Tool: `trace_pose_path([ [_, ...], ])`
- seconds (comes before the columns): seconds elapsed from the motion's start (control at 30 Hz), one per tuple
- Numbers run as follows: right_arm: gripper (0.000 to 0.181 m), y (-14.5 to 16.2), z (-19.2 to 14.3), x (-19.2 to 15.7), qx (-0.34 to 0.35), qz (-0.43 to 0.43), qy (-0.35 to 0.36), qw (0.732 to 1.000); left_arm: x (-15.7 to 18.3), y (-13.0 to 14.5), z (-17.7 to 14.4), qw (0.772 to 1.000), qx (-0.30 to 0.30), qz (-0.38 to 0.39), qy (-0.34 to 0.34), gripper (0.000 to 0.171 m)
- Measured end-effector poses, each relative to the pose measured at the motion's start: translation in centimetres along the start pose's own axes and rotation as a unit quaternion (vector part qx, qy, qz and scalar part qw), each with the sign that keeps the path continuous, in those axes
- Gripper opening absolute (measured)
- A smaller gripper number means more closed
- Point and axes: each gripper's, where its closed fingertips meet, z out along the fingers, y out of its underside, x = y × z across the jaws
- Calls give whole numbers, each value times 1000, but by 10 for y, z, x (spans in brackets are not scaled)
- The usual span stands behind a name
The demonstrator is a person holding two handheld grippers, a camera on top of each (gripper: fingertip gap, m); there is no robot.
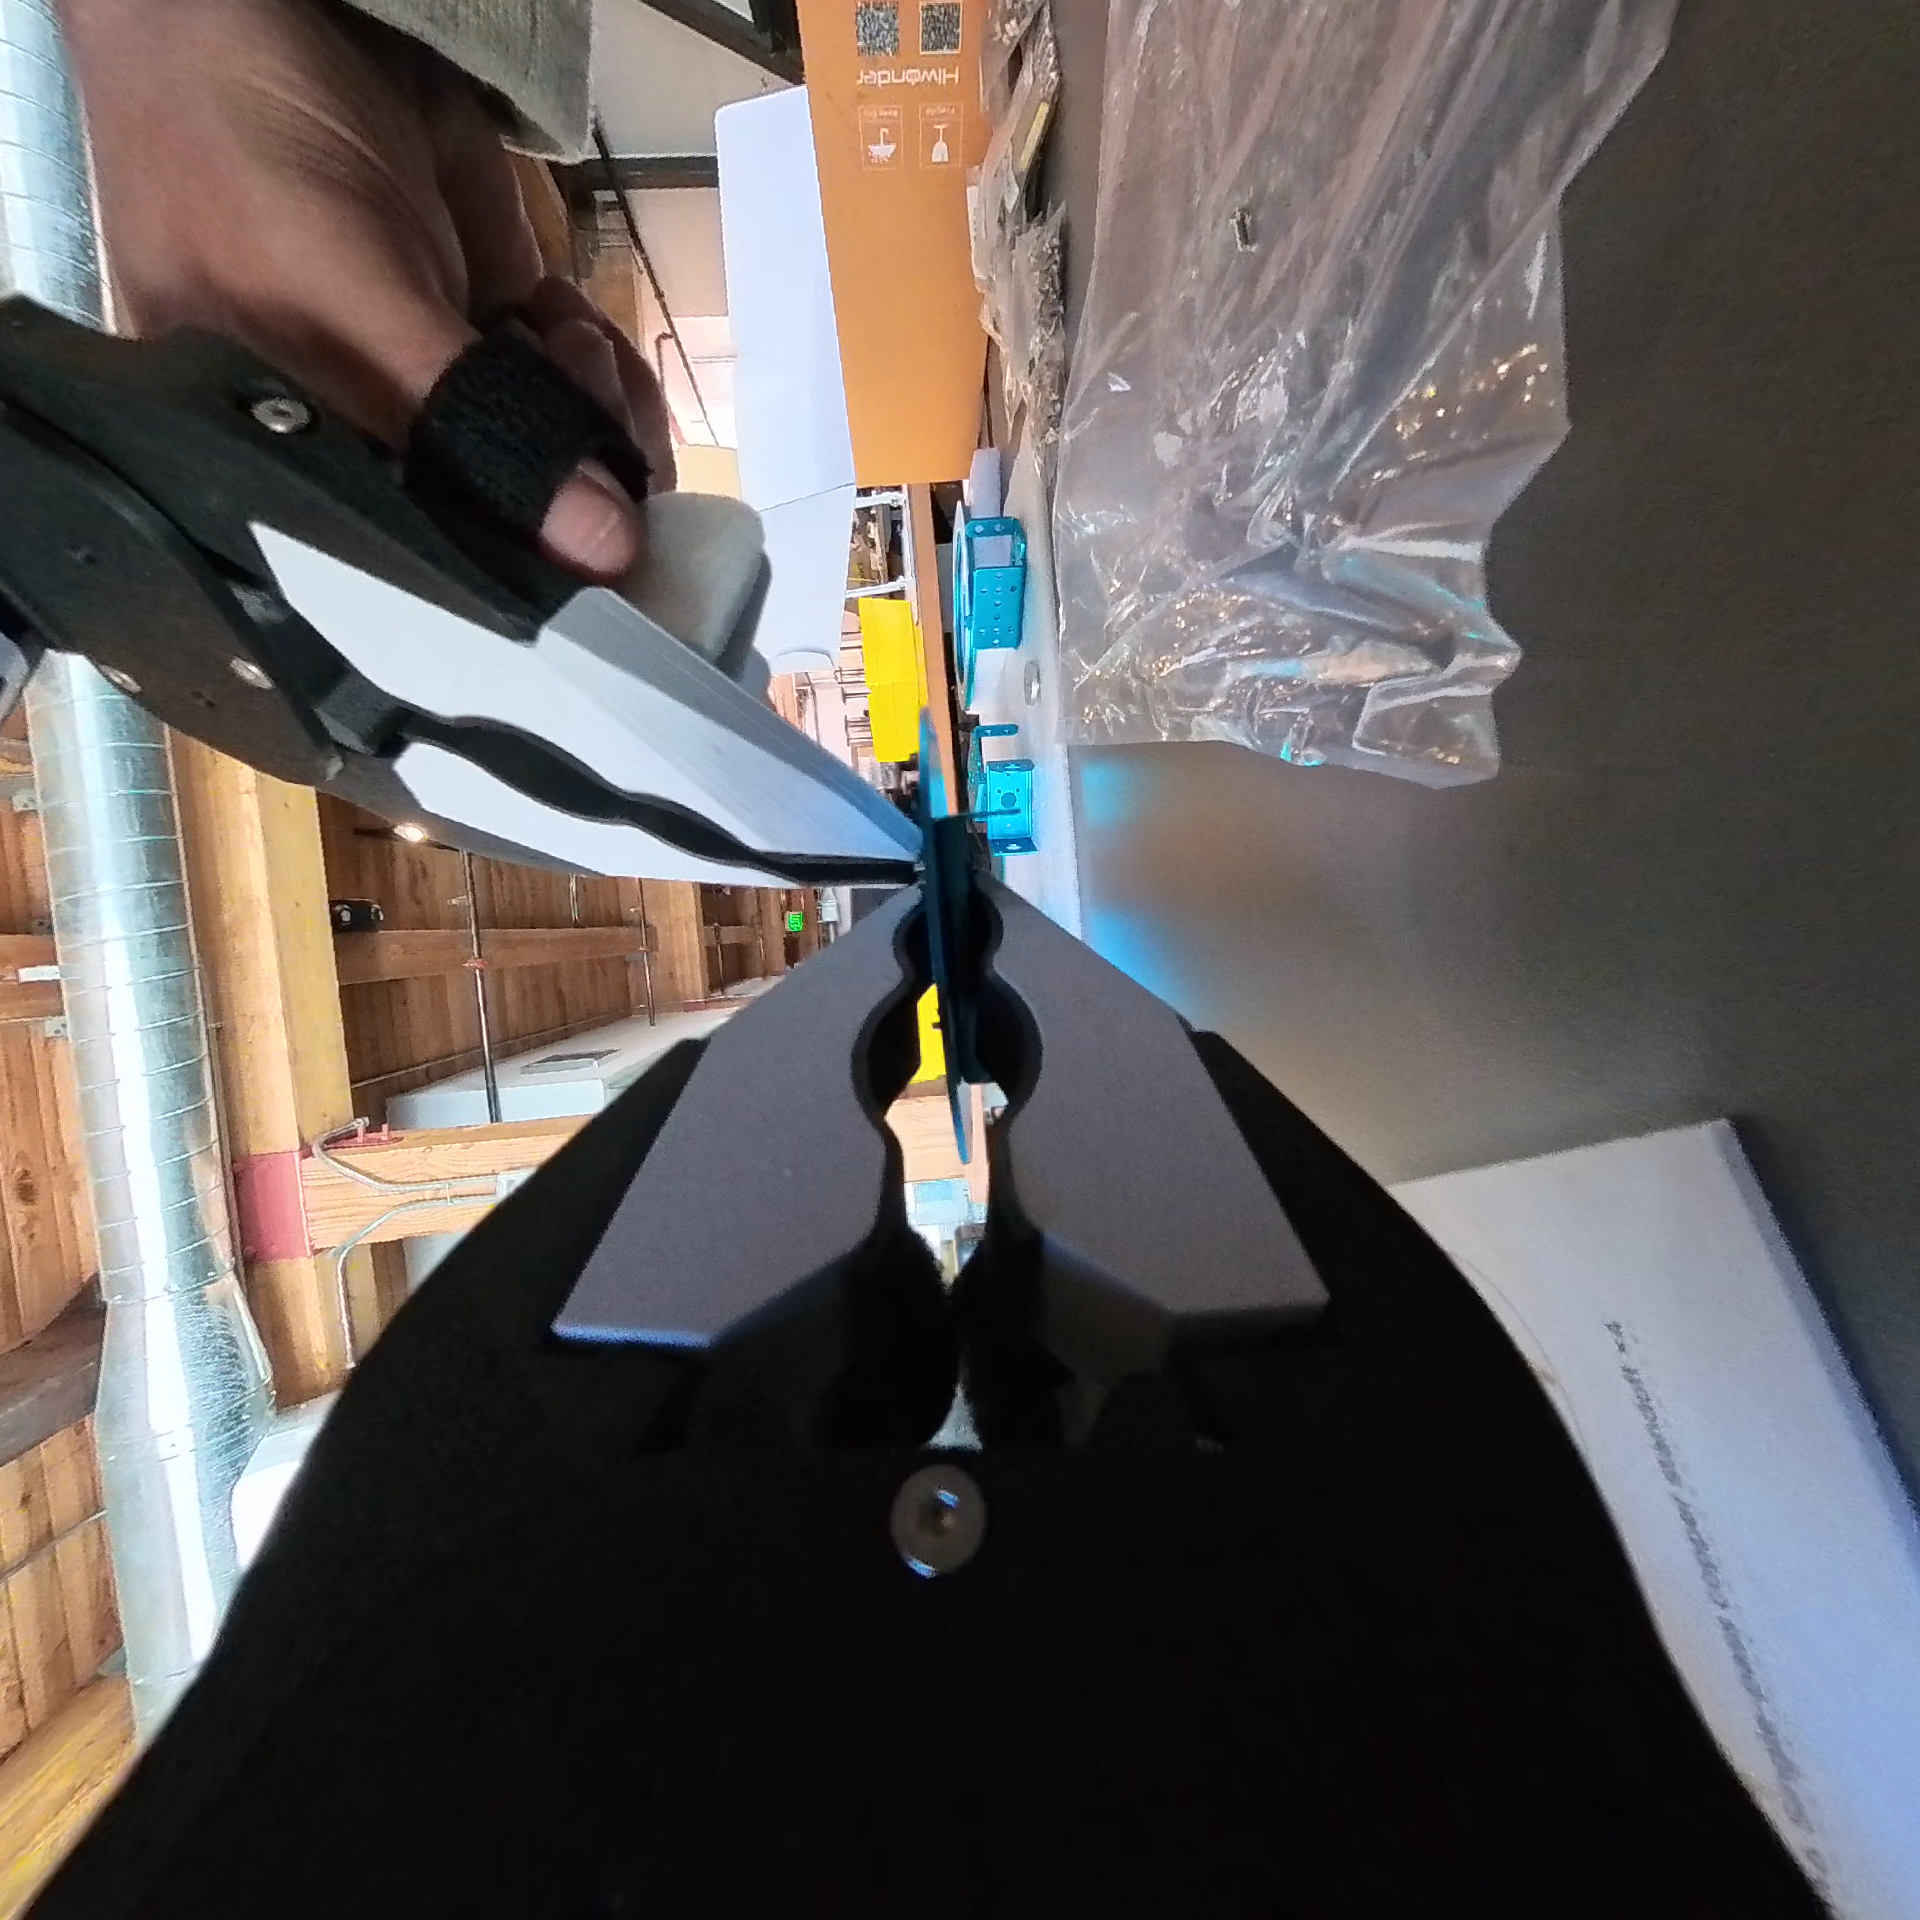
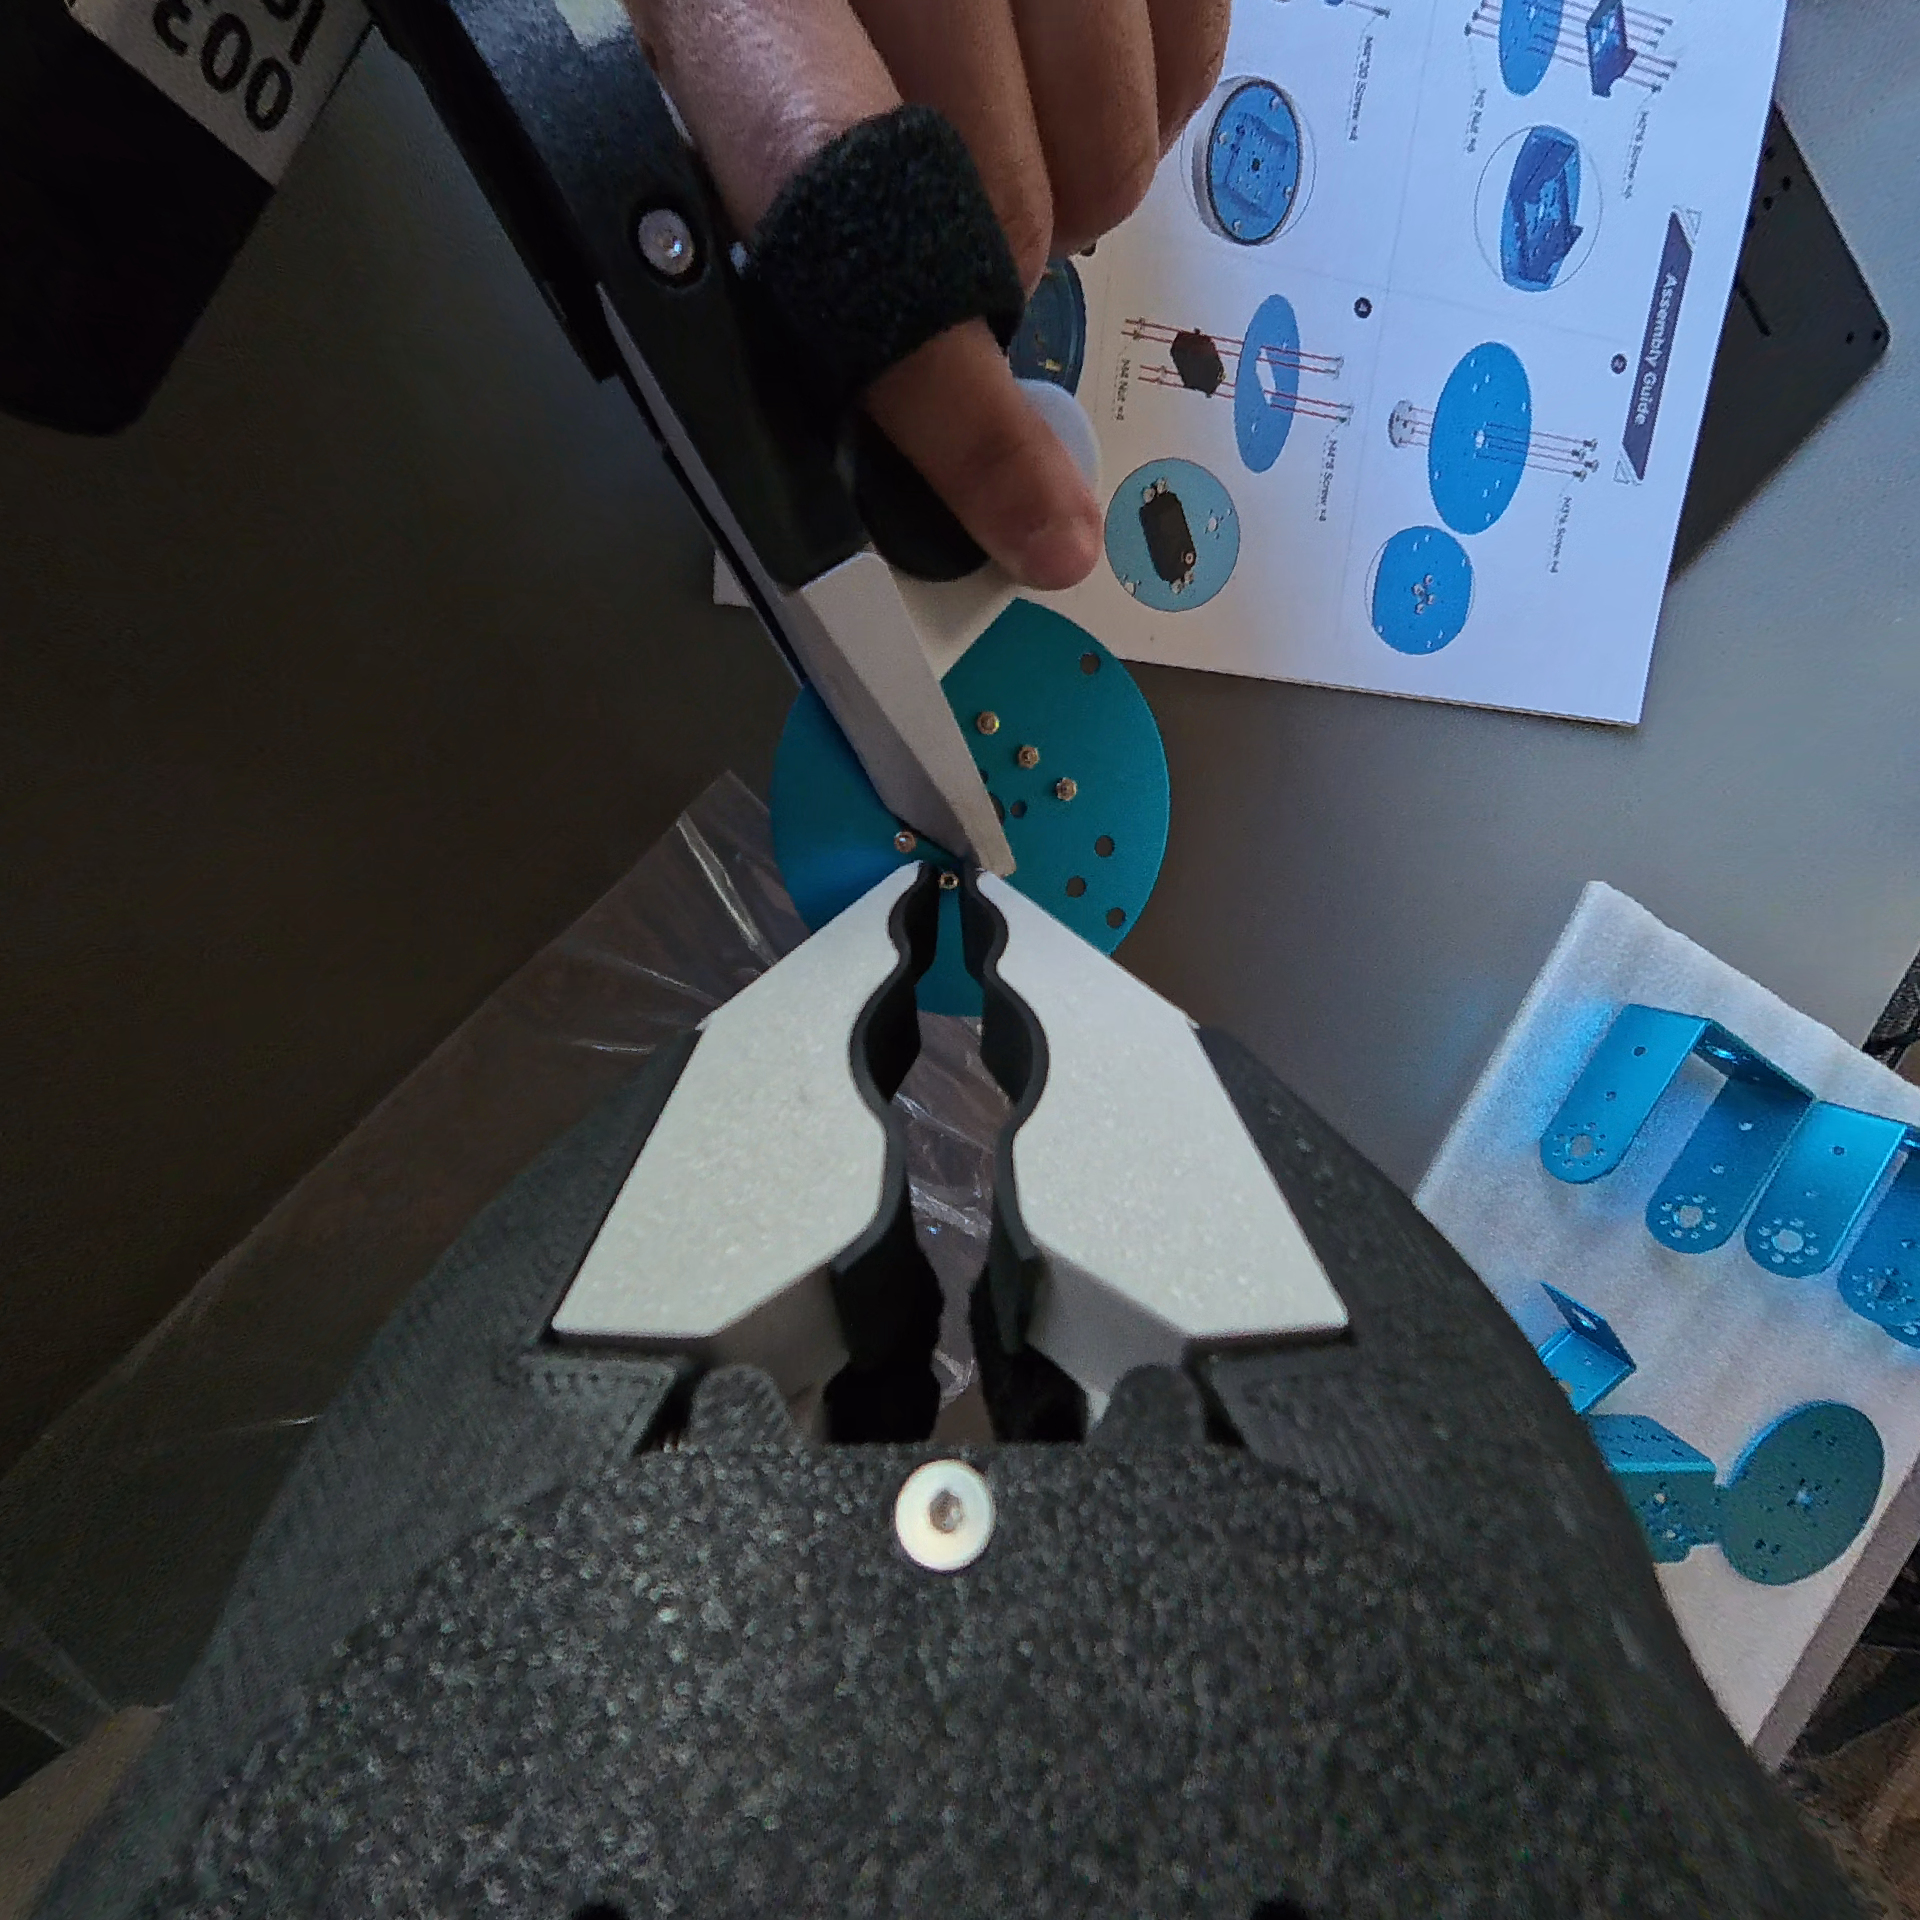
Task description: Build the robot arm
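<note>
A round teal metal disc (image 1: 948, 987) with several holes is held in the air above the grey table. My left gripper (image 1: 951, 894) is shut on it and I see it edge-on between the jaws. In the right wrist view the disc (image 2: 1070, 727) shows its face, with several small brass fasteners (image 2: 1029, 755) standing in it. The left gripper (image 2: 987, 847) comes down from above, held by a hand. My right gripper (image 2: 951, 881) is shut on one small brass fastener (image 2: 948, 881) at the disc's face. It also shows in the left wrist view (image 1: 904, 857), with its tips against the disc.
A printed assembly sheet (image 2: 1455, 364) lies on the table over a black plate (image 2: 1787, 343). White foam (image 2: 1558, 1091) carries several blue brackets (image 2: 1714, 1164). A clear plastic bag (image 1: 1299, 416) lies below the grippers. An orange box (image 1: 904, 260) and a white foam block (image 1: 1714, 1455) lie nearby. Left and right tips are no more than a few centimetres apart.
</note>
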Motion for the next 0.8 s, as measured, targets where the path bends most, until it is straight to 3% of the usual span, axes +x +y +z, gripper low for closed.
trace_pose_path([
  [0.8,4,-1,1,6,22,64,-9,998,-2,4,2,1000,-9,-28,4,1],
])
